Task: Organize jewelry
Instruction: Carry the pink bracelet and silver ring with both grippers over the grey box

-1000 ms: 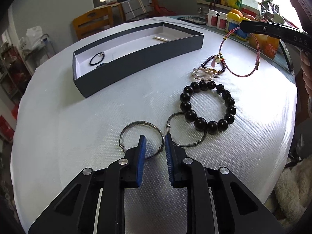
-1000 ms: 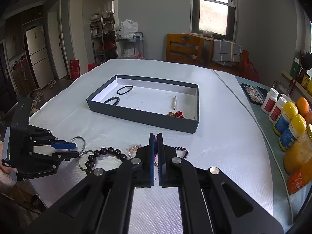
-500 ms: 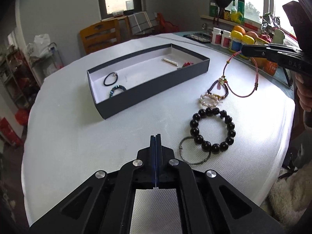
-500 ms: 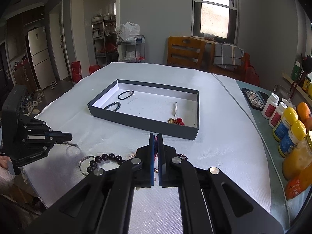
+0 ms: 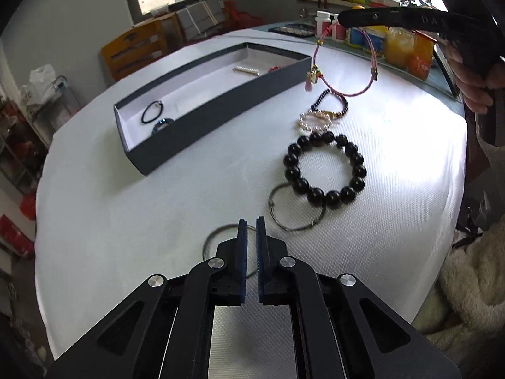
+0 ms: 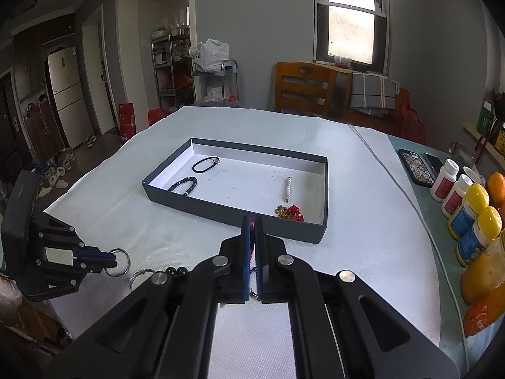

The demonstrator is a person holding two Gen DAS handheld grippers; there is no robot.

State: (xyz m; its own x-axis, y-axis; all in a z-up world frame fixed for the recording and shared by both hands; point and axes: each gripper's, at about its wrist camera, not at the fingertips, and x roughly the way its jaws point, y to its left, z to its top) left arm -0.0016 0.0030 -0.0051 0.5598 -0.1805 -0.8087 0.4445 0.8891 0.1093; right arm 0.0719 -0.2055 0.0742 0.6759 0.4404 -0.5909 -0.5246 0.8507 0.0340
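My left gripper (image 5: 251,222) hovers low over the white table, its jaws opening to a narrow slit. A thin silver ring (image 5: 208,243) lies around its fingertips, not pinched; the same ring (image 6: 127,260) shows at the left gripper (image 6: 112,257) in the right wrist view. A second silver ring (image 5: 270,203) touches the black bead bracelet (image 5: 315,194). My right gripper (image 6: 251,219) is shut on a pink cord bracelet (image 5: 347,93), which hangs from it (image 5: 339,20) beside the dark box (image 5: 221,101).
The box (image 6: 233,211) holds a black band (image 6: 205,165), a dark bead bracelet (image 6: 183,185), a pearl bar (image 6: 288,188) and red beads (image 6: 292,213). A pearl and gold bracelet (image 5: 315,120) lies loose. Bottles (image 6: 467,208) and phones (image 6: 416,165) line the right edge.
The left gripper closed over the near silver ring, then parted its jaws slightly; the ring now shows around its tips. The right gripper still holds the pink bracelet up.
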